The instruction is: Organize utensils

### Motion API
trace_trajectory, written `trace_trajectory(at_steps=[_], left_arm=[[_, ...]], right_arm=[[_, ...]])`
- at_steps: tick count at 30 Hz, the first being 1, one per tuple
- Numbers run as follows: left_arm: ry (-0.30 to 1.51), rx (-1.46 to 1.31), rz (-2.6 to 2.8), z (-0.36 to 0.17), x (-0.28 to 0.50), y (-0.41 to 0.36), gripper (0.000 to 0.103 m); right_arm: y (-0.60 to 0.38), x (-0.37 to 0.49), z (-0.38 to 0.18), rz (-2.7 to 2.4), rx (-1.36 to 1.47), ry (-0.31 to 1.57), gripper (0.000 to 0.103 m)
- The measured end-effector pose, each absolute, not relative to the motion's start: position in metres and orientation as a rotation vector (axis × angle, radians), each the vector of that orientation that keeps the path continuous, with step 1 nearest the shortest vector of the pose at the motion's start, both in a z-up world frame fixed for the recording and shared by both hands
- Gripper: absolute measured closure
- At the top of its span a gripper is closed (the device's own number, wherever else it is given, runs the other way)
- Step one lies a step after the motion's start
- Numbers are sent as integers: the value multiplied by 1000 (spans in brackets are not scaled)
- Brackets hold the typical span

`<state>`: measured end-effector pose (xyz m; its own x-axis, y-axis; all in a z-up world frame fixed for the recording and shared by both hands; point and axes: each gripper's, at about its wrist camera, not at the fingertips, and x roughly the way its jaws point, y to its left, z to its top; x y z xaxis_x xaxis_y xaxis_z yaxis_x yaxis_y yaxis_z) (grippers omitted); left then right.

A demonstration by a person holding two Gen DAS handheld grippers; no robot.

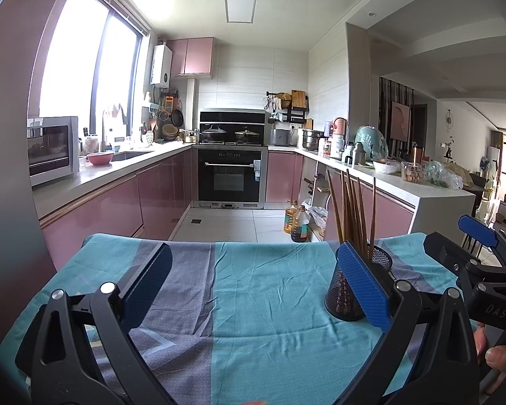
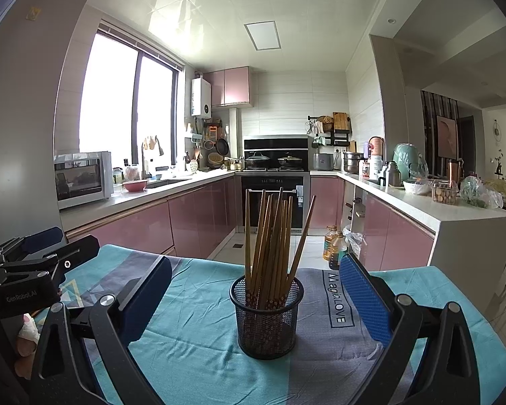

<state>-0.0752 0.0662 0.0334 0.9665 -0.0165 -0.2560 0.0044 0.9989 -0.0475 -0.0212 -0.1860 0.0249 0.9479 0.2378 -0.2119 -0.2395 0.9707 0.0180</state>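
A black mesh cup [image 2: 266, 317] stands on a table under a teal and grey cloth [image 2: 192, 337]. Several brown chopsticks [image 2: 270, 236] stand upright in it, fanned out. My right gripper [image 2: 253, 303] is open, its blue pads on either side of the cup and a little nearer than it, with nothing held. In the left wrist view my left gripper [image 1: 253, 290] is open over bare cloth [image 1: 259, 303], and the cup [image 1: 354, 290] with its chopsticks [image 1: 352, 212] sits just behind the right pad [image 1: 364, 287]. The right gripper's body [image 1: 482, 263] shows at that view's right edge.
The table's far edge drops to a tiled kitchen floor [image 2: 226, 253]. Pink cabinets and counters run along both sides, an oven [image 2: 273, 199] at the back. Oil bottles [image 2: 334, 246] stand on the floor by the right counter. A hand's fingers [image 1: 499, 354] grip the right tool.
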Motion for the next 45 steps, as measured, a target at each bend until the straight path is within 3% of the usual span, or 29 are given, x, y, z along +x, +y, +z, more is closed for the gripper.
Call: trace_trajectory(at_steps=[45], left_arm=[[264,-41,-18,35,-75,62,6]], right_arm=[[-183,-20,24,237,-3,226,6]])
